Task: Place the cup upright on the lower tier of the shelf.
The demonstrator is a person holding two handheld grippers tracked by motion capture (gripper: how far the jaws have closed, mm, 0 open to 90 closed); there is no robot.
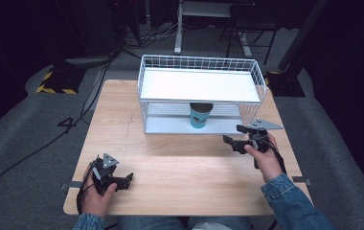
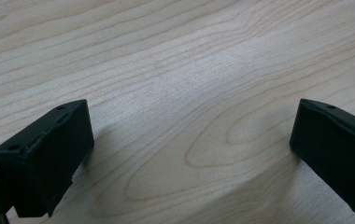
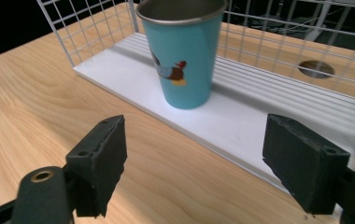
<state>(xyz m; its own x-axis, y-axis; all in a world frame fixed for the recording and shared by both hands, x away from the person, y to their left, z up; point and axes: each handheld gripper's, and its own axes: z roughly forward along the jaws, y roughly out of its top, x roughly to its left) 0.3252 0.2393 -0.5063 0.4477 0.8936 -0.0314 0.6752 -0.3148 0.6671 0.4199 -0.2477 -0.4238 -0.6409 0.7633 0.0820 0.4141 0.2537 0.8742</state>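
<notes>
High overview; gripper cameras near table [image 1: 180, 177]

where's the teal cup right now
The teal cup stands upright on the lower shelf of the white wire rack, near its front edge at the table's far middle. The open right gripper hovers just to its right and nearer the person.
</notes>
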